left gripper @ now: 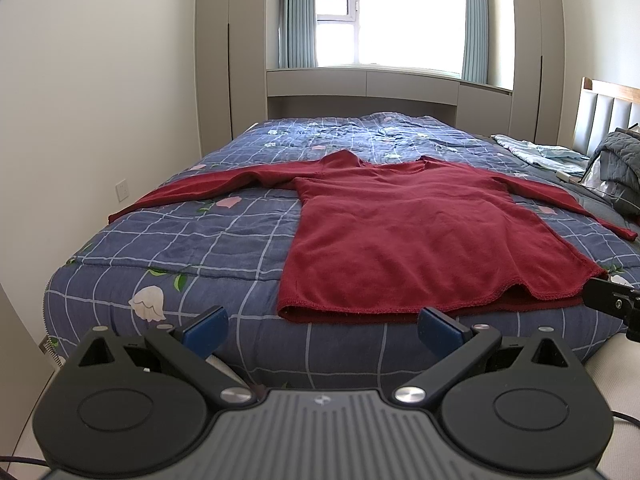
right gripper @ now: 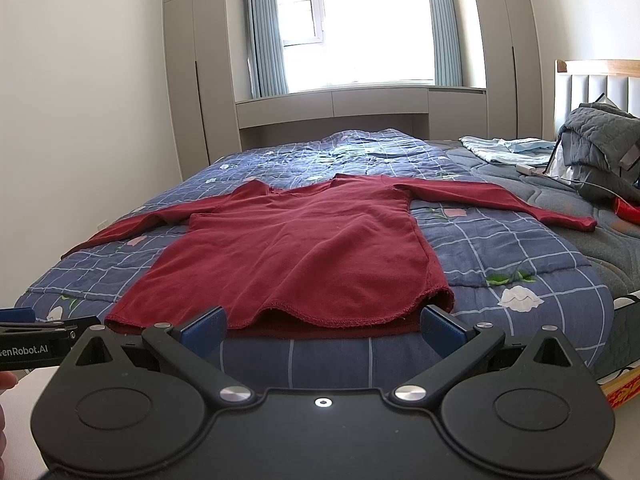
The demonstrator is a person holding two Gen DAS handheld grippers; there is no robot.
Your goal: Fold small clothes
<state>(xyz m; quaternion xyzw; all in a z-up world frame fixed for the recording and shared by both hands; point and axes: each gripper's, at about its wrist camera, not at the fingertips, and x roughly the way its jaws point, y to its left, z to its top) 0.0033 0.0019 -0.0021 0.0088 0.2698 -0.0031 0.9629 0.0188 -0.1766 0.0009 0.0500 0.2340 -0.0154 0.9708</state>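
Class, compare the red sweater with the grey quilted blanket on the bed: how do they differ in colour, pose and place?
The red sweater lies spread flat with sleeves out; the grey quilted blanket sits bunched in a heap. The sweater lies near the foot edge of the bed; the blanket is by the headboard. Both rest on the bed, untouched.

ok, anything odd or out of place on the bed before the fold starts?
Mostly fine: the dark red long-sleeved knit top lies flat with its sleeves spread. Its near hem lifts in a wavy gap, showing the back layer. A rumpled grey quilted blanket and a white cable sit piled by the headboard. Both grippers, left and right, are open.
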